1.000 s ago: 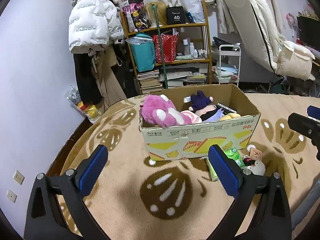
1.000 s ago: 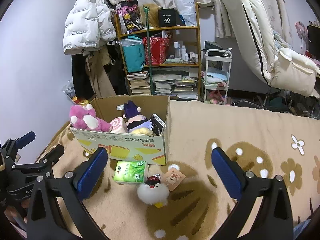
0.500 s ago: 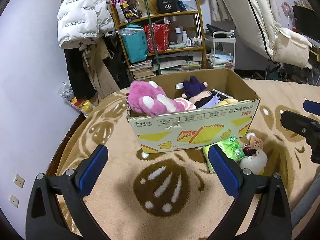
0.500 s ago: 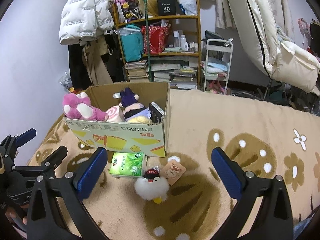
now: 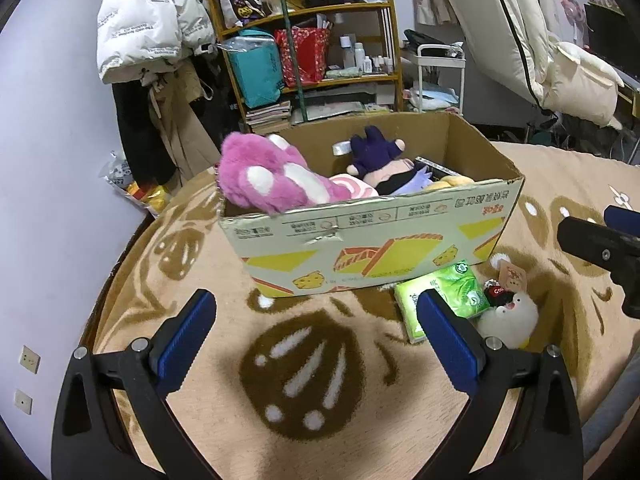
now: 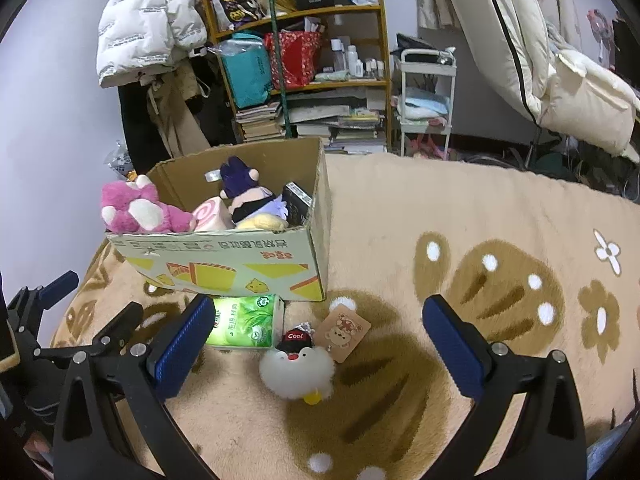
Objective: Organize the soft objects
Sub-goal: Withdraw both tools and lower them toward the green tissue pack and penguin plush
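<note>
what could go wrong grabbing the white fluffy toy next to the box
The small white fluffy plush with a black cap lies touching the green tissue pack, so the open right hand-held gripper might pinch both. Its brown bear hang tag could snag. The cardboard box is already crowded; the big pink plush overhangs its rim and may tumble out.

A white puffer jacket [image 6: 144, 20] is hung beside a crowded wooden shelf [image 6: 304, 12]; books [image 6: 260, 120] are stacked below, near a white cart [image 6: 426, 92].
</note>
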Tool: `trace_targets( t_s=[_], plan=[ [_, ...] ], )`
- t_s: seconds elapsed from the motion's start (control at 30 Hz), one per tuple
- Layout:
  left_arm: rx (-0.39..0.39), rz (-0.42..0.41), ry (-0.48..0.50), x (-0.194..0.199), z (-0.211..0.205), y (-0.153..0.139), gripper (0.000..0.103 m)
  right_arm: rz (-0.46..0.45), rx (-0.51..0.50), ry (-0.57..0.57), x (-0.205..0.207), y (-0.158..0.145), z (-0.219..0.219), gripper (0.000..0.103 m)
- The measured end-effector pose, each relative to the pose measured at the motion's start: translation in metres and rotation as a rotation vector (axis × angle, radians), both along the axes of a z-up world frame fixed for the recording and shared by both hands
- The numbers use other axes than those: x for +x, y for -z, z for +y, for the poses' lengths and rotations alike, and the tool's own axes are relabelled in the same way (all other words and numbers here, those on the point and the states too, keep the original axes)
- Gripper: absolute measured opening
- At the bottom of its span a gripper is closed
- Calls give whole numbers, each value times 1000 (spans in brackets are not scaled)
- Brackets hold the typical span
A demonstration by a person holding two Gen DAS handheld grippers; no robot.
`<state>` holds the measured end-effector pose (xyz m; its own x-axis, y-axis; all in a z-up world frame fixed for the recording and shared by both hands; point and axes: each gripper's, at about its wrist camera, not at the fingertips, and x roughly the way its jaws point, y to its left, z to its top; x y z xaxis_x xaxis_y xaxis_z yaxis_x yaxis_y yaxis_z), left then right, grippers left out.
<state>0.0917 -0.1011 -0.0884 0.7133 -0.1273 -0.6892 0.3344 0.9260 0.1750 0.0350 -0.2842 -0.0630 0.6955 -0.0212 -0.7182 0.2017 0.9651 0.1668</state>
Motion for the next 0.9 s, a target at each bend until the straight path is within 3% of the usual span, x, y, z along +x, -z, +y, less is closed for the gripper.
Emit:
trace_targets(
  t_s=[0.63,0.9],
  plan=[
    [-23,76,141,12,-35,38,100,190,138,52,23,48,-24,103],
    [-15,68,206,5,-49,45,100,263,201,19,35,67,-21,80]
  ],
)
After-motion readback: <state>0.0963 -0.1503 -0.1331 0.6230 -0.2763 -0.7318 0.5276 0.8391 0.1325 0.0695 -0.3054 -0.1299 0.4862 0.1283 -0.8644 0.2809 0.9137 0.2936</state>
